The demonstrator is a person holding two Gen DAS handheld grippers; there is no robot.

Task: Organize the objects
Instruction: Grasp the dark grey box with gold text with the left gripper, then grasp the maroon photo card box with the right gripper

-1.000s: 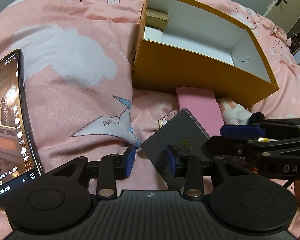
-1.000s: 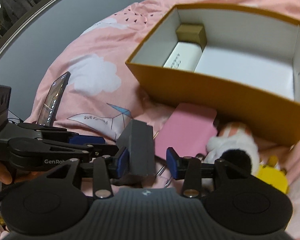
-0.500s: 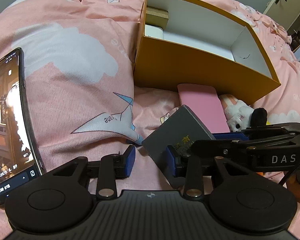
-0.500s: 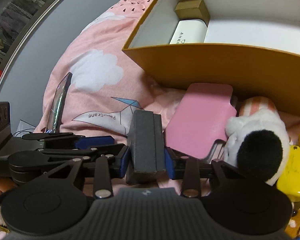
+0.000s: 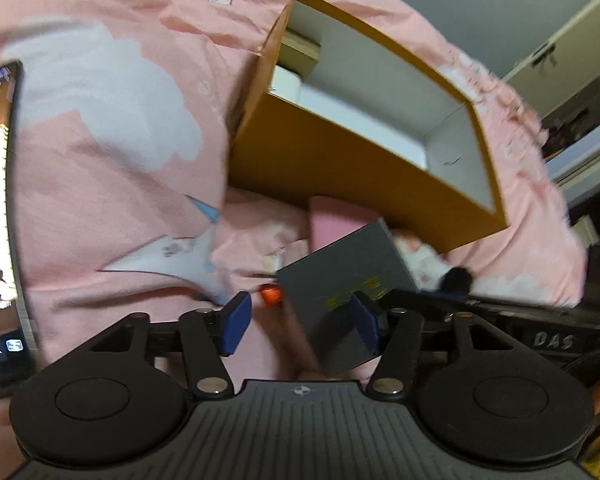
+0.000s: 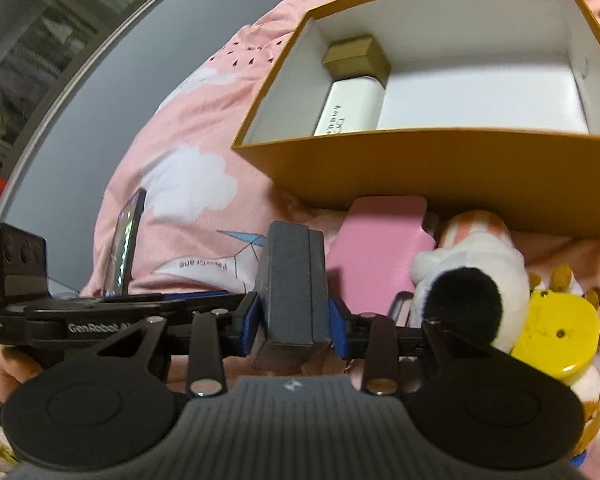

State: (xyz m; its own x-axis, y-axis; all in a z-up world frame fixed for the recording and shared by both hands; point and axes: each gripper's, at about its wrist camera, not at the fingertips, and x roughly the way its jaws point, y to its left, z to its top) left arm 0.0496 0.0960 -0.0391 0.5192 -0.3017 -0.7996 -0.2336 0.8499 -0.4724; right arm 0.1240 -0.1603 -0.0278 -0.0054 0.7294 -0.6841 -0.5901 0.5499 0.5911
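1. The right gripper (image 6: 294, 320) is clamped on a grey box (image 6: 294, 280), its blue pads pressing both narrow sides so the box stands on edge between them.
2. The left gripper (image 5: 300, 320) is opening; its jaws stand wide apart, and in its blurred view a corner of the grey box (image 5: 348, 276) lies just in front of its right pad, with no squeeze on it.
3. On the pink bedspread (image 6: 188, 128) behind sits an orange carton (image 6: 440, 176), open at the top, with a white box (image 6: 350, 108) and a small brown box (image 6: 356, 56) in its far left corner.
4. A pink case (image 6: 384, 248) lies against the carton's near wall, beside a plush toy (image 6: 472, 272) and a yellow toy (image 6: 556, 328).
5. A phone (image 6: 126, 248) with a lit screen lies to the left on the bedspread.
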